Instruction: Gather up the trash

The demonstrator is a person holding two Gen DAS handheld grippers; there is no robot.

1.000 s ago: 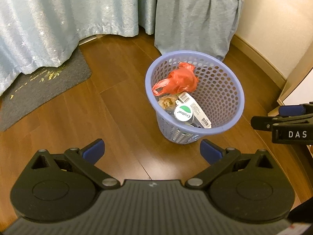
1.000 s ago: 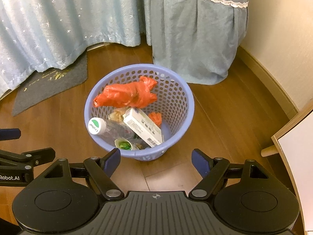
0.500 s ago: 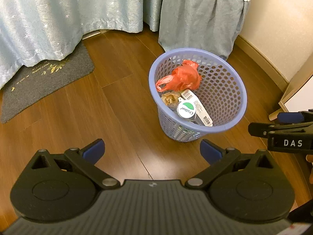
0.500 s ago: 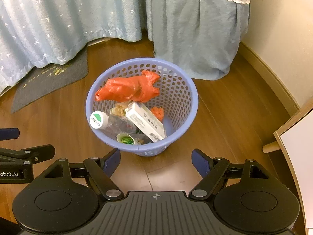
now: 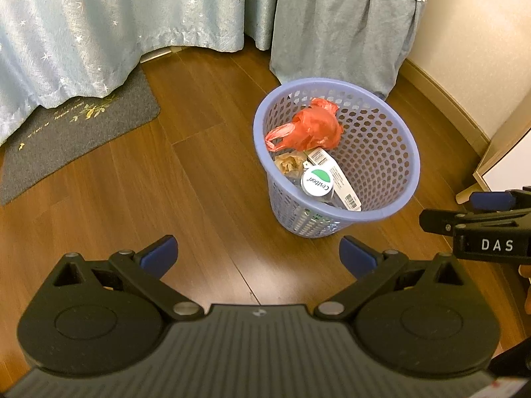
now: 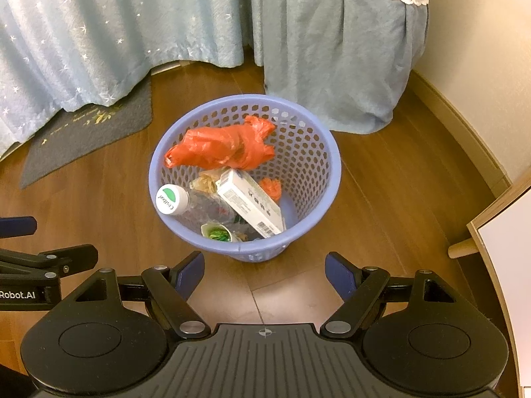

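Observation:
A lilac perforated waste basket stands on the wooden floor. Inside lie a crumpled orange plastic bag, a white carton with barcodes, a clear bottle with a white and green cap, a brown crumpled wrapper and a small green-printed cup. My left gripper hangs open over bare floor, left of and nearer than the basket. My right gripper is open just in front of the basket's near rim, with nothing between its fingers.
A grey doormat lies at the left under starry blue curtains. A blue skirted furniture cover stands behind the basket. A cream wall with skirting runs along the right, and a white panel with a wooden foot sits at the right edge.
Both views have drifted slightly, so the basket sits a little farther off in each. The trash inside has not shifted. Both grippers stay open.

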